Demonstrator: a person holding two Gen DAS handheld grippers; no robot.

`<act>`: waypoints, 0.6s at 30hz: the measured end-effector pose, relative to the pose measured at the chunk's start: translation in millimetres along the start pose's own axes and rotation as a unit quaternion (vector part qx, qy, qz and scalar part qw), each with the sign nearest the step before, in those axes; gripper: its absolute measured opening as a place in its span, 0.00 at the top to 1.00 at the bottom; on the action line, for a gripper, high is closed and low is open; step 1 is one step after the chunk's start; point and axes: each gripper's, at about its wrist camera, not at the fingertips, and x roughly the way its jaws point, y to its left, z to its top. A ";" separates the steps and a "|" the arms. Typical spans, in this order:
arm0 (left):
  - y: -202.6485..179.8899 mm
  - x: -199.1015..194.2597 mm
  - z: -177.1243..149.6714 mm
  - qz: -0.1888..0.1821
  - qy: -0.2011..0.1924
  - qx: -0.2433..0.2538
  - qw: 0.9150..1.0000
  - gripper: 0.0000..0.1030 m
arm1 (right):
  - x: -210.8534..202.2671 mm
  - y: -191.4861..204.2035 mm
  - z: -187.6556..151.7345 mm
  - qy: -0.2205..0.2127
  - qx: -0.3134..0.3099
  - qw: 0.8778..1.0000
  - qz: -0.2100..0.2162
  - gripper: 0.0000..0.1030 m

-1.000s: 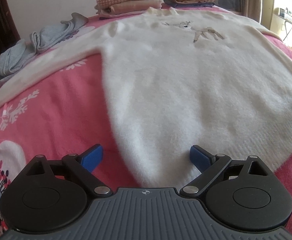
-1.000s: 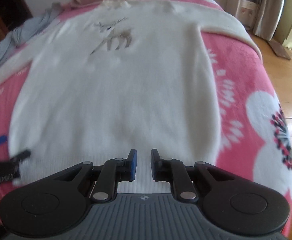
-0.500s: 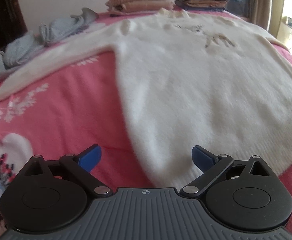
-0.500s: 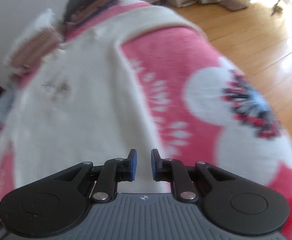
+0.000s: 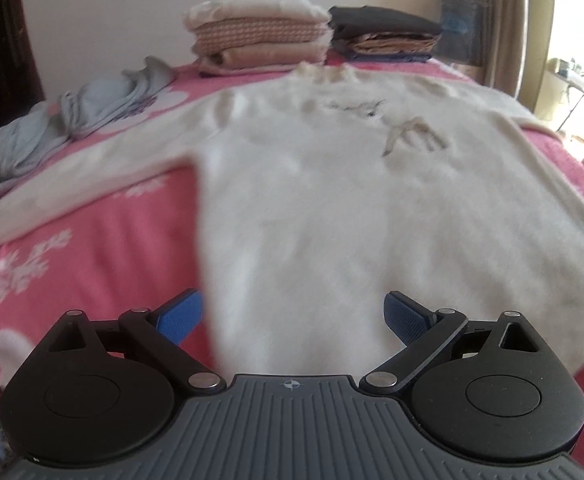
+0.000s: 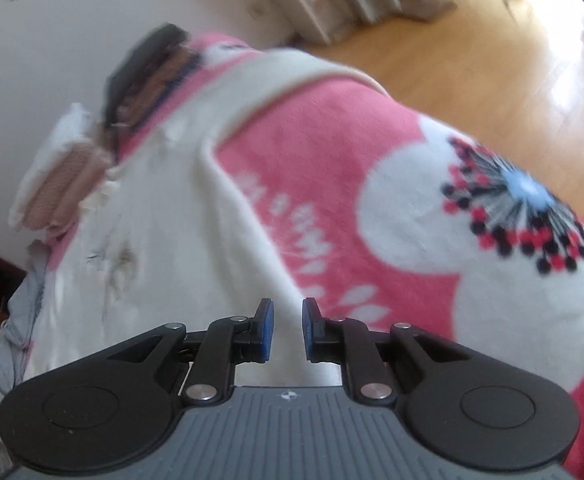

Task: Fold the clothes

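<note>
A white sweater [image 5: 332, 216] lies spread flat, front up, on a bed covered by a pink floral blanket [image 5: 91, 248]; a small deer-like motif [image 5: 408, 132] shows on its chest. Its collar points toward the far end of the bed, its hem toward the camera, and one sleeve runs out to the left over the blanket.

The left hand-held gripper [image 5: 294, 316] is released, its blue pads wide apart, low over the hem near the sweater's left side edge. That edge runs just inside the left pad, with bare blanket beyond it out to the bed's side.

The right hand-held gripper [image 6: 287, 330] has a narrow gap between its pads and grasps nothing that can be seen. It is tilted and sits at the sweater's right side edge [image 6: 247, 240], with open pink blanket to its right, then the bed's edge and a wooden floor [image 6: 492, 60].

At the far end stand two stacks of folded clothes, one beige and white [image 5: 259, 36], one dark [image 5: 384, 32], close behind the collar. A heap of light blue clothing [image 5: 67, 124] lies along the left, just beyond the sleeve.
</note>
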 end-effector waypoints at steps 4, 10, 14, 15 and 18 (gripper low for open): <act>-9.0 11.3 5.9 -0.019 -0.002 -0.017 1.000 0.05 | 15.4 32.9 -12.2 0.031 -0.050 0.997 0.046 0.78; -16.1 25.4 -10.2 -0.026 0.056 -0.010 0.998 0.05 | 29.8 49.7 -37.7 0.101 -0.098 0.989 0.040 0.78; -14.8 14.8 -17.0 -0.034 0.068 -0.007 0.997 0.05 | 39.2 60.4 -54.9 0.148 -0.129 0.980 0.034 0.68; -14.5 12.1 -18.7 -0.036 0.071 -0.006 0.997 0.05 | 37.1 62.5 -55.6 0.163 -0.136 0.976 0.035 0.64; -13.6 4.2 -23.8 -0.042 0.080 -0.004 0.996 0.04 | 27.8 67.4 -55.3 0.198 -0.153 0.967 0.040 0.60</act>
